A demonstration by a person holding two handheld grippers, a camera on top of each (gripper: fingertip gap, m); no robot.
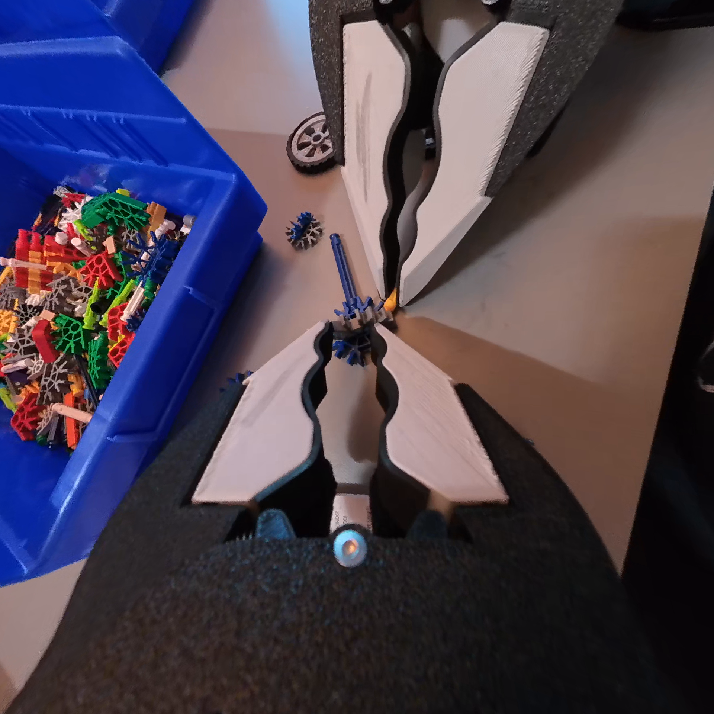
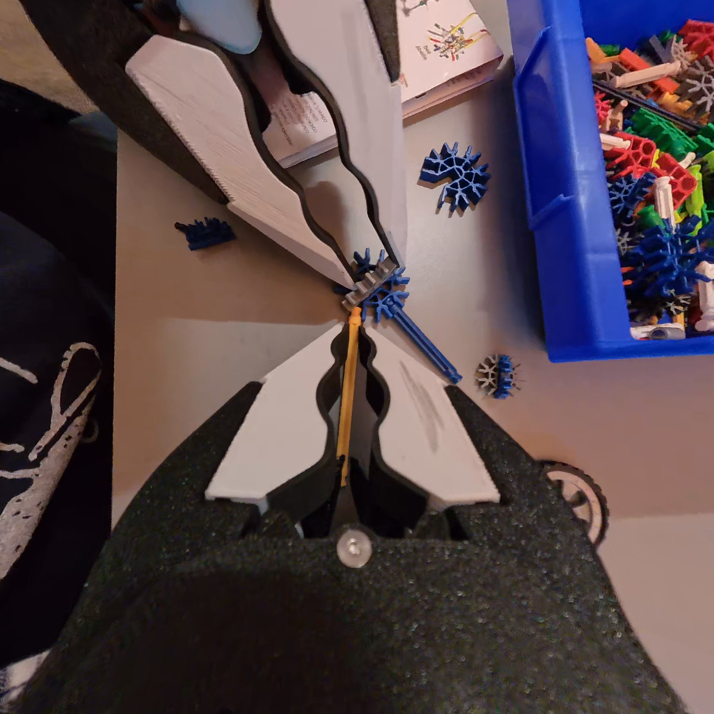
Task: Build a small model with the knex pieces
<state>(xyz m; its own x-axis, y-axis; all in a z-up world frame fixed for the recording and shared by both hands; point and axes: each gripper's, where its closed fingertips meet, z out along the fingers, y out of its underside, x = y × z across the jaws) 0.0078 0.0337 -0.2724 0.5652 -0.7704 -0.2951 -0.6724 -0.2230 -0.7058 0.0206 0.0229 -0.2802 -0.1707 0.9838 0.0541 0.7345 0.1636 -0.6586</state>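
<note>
My left gripper [image 1: 351, 328] is shut on a blue and grey connector assembly [image 1: 353, 342] held just above the table. A blue rod [image 1: 343, 270] sticks out of the assembly. My right gripper [image 2: 353, 328] is shut on a yellow rod [image 2: 349, 386] that lies along its fingers. The yellow rod's tip touches the grey connector [image 2: 367, 289] of the assembly, seen between the left gripper's fingertips [image 2: 347, 280] in the right wrist view. In the left wrist view the right gripper [image 1: 392, 300] comes in from above, with only the yellow tip [image 1: 391, 303] showing.
A blue bin [image 1: 216, 216] full of mixed coloured building pieces stands to the left; it also shows in the right wrist view [image 2: 560, 232]. Loose on the table: a grey-blue connector [image 1: 304, 231], a blue connector [image 2: 456, 175], a small blue piece [image 2: 206, 232], a wheel [image 1: 311, 145], a booklet [image 2: 444, 58].
</note>
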